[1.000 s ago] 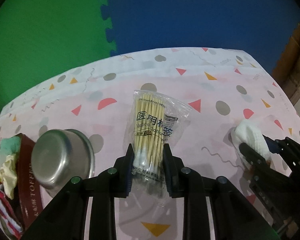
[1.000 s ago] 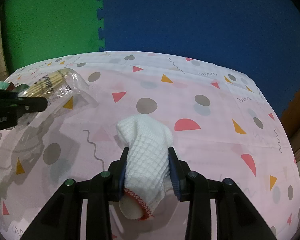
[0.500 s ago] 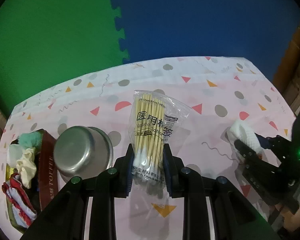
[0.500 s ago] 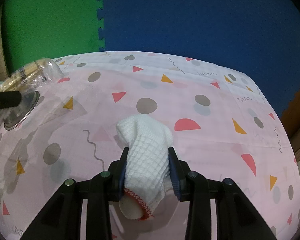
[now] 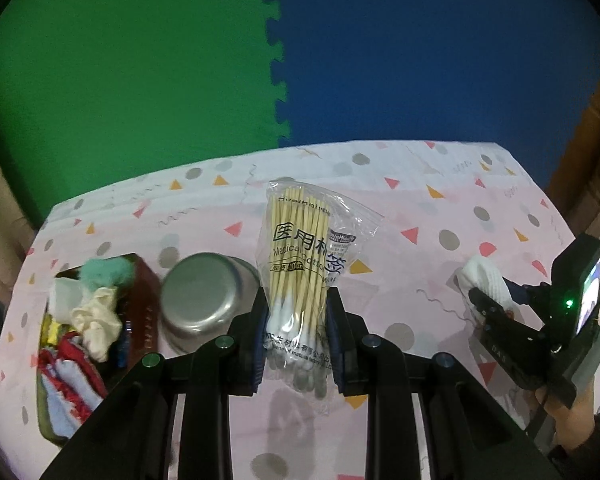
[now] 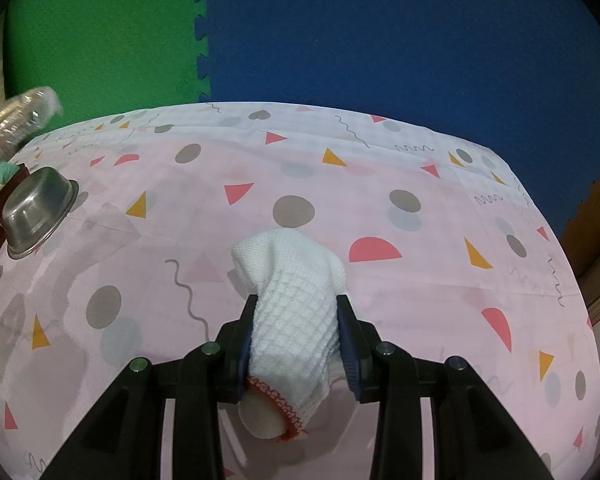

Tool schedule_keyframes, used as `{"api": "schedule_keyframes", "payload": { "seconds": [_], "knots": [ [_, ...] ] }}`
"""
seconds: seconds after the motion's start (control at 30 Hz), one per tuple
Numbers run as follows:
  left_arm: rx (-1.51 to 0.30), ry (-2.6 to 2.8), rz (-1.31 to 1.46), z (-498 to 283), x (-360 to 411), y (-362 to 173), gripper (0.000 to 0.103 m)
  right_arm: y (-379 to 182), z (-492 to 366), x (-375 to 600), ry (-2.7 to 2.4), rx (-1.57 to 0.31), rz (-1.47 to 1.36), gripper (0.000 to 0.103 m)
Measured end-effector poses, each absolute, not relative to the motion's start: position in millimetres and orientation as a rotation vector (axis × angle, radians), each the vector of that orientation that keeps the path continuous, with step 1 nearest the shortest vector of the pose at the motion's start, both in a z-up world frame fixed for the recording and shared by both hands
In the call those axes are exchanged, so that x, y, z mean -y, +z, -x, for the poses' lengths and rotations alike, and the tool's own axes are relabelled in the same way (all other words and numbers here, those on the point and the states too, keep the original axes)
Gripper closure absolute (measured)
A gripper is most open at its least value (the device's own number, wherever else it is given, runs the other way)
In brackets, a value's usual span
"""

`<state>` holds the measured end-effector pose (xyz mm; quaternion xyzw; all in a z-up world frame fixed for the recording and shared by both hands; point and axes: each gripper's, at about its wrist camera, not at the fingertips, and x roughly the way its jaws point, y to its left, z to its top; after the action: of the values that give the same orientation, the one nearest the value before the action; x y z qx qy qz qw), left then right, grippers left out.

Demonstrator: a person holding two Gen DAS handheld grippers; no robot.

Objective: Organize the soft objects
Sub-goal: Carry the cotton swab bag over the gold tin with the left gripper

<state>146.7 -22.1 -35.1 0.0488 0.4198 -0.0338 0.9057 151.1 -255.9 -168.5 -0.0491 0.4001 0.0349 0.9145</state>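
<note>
Lifted higher than a second ago, my left hand-held gripper (image 5: 296, 328) now looks down on more of the surface (image 5: 420, 208), and the box of cloths has come fully into its view; my right one has not shifted. Nearest to me on the left, the blue pads pinch the bag of cotton swabs (image 5: 304, 264) at its lower end, where the white tips bunch together, and the bag stands up and away from me, clear of the cloth below. Just left of it an upturned steel bowl (image 5: 200, 300) sits bottom-up on the surface, touching or nearly touching the dark red box (image 5: 142, 308). That box holds a jumble of soft pieces: a teal one, a cream one, and red-and-blue ones toward me.

On the right, my right hand-held gripper (image 6: 296, 340) is clamped on the white waffle-knit cloth (image 6: 296, 300). Its red-stitched hem hangs toward me below the pads, and its far end pokes forward over the pink patterned surface. I cannot tell whether that end touches the surface.

Beyond the far edge stand green and blue foam mats (image 6: 340, 32).
</note>
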Motion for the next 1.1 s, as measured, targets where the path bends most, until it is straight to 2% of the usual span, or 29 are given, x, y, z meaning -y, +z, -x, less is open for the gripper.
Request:
{"api": "schedule_keyframes", "payload": {
  "seconds": [0.43,1.1],
  "knots": [
    [-0.856,0.033,-0.054,-130.0,-38.2,-21.5,0.08,-168.2,-152.2,255.1,0.067,-0.824,0.109,0.066],
    [-0.893,0.246,0.028,-130.3,-147.2,-38.7,0.08,-168.2,-152.2,255.5,0.066,-0.825,0.109,0.066]
  ]
}}
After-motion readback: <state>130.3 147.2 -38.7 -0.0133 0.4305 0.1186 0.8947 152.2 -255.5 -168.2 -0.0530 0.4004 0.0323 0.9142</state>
